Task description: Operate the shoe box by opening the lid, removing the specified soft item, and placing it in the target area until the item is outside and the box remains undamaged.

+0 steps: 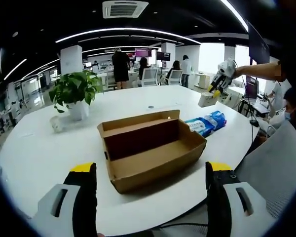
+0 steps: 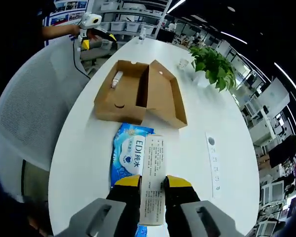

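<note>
The brown cardboard shoe box (image 1: 153, 148) lies open on the white round table (image 1: 44, 153), its lid folded back. In the right gripper view the shoe box (image 2: 138, 94) holds a small white tube (image 2: 117, 79). A blue wet-wipes pack (image 1: 207, 123) lies on the table beside the box. My right gripper (image 2: 152, 185) is shut on a slim white printed carton (image 2: 153, 173), held in the air over the wipes pack (image 2: 128, 155). From the left gripper view, that right gripper (image 1: 222, 79) and its carton (image 1: 206, 98) hang beyond the box. My left gripper (image 1: 150, 197) stands open in front of the box, nothing between its jaws.
A potted plant (image 1: 75, 94) and a small clear cup (image 1: 56, 123) stand on the table's far left. A grey mesh chair (image 2: 34, 113) sits against the table edge by the box. A white socket strip (image 2: 213, 160) lies on the table. People and desks fill the background.
</note>
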`<state>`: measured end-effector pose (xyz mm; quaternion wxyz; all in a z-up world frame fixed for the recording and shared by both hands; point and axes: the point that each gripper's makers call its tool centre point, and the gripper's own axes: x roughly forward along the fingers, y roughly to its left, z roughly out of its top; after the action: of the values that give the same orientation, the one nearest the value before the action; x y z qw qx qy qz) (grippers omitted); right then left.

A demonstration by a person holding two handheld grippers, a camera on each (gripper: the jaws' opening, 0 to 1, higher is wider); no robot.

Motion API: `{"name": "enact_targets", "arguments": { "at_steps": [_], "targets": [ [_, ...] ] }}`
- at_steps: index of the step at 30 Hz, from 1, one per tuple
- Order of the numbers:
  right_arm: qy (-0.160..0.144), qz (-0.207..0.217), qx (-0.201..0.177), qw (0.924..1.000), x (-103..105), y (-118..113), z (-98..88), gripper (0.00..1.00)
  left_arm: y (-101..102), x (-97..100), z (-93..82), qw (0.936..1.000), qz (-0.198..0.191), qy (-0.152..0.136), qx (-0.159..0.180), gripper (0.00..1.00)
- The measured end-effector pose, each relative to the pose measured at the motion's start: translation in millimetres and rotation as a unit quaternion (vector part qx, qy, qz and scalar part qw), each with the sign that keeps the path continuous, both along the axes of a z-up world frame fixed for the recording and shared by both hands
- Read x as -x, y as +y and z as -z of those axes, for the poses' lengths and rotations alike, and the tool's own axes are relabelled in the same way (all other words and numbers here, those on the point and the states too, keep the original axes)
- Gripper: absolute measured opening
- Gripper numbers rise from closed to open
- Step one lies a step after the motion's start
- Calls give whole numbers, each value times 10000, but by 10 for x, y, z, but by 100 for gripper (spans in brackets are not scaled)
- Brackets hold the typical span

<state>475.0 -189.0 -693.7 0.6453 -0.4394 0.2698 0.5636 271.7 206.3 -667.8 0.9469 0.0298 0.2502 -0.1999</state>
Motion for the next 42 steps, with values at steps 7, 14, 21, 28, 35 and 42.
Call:
{"name": "enact_targets", "arguments": {
  "at_steps": [7,14,21,28,35,42],
  "targets": [
    [43,62,114,9999,-104,-126,169,14,-9,12,43,9999,9,74,-69,95],
    [73,64,347,9994,-245,-249,409,14,-36,15,84,9998,47,141,-148,95],
    [108,157,465,9987,-362,-358,570,14,-49,38,126,9996,71,221,-190,94],
    [158,157,619,9978,-414,-464,727,14,-30,43,152,9994,24,278,-202,94],
    [268,211,809,9961,-476,-583,892,14,-18,23,158,9994,-14,290,-196,93],
    [335,236,1012,9940,-520,-715,1003,15,5,30,185,9992,-42,338,-208,93]
  ]
}}
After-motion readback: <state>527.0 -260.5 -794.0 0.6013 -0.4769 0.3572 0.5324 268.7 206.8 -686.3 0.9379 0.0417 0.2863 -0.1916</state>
